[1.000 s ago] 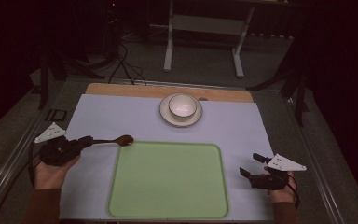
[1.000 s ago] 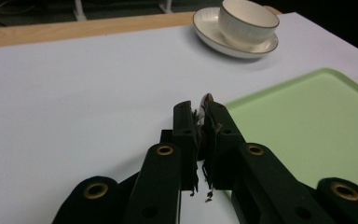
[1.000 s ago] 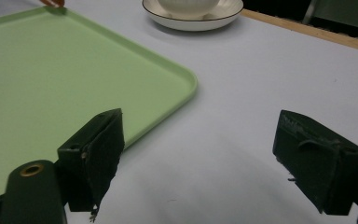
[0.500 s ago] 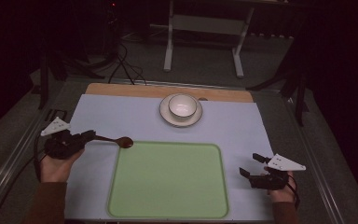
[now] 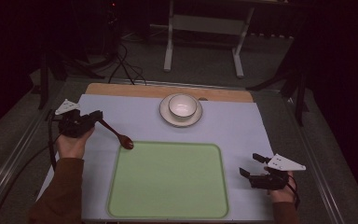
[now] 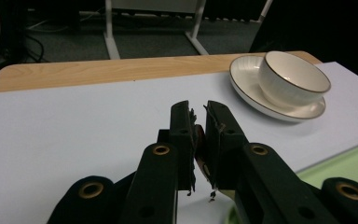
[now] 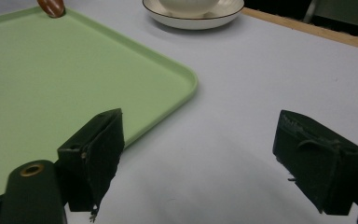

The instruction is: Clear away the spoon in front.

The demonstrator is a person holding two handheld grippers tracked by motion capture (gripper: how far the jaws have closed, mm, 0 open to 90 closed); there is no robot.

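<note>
Two tools are working here: the left tool point(image 5: 95, 117) is clenching the thin handle of a dark wooden spoon point(image 5: 117, 135), its oval bowl hanging at the far left corner of the smooth, round-cornered green tray point(image 5: 168, 205). Gripped so near the end, the spoon may be pivoting or slipping. The right tool point(image 5: 251, 165) is resting released on the matte bench point(image 5: 233, 126); a glossy cup point(image 5: 182, 105) is sitting on its saucer point(image 5: 165, 114).

The room is dim, its far side nearly black. Beyond the table point(image 5: 168, 89) with its pale wooden edge, a white metal stand point(image 5: 204, 28) rests on 2 legs on grey carpet point(image 5: 200, 65). Black cables point(image 5: 121, 65) trail across the floor at left.
</note>
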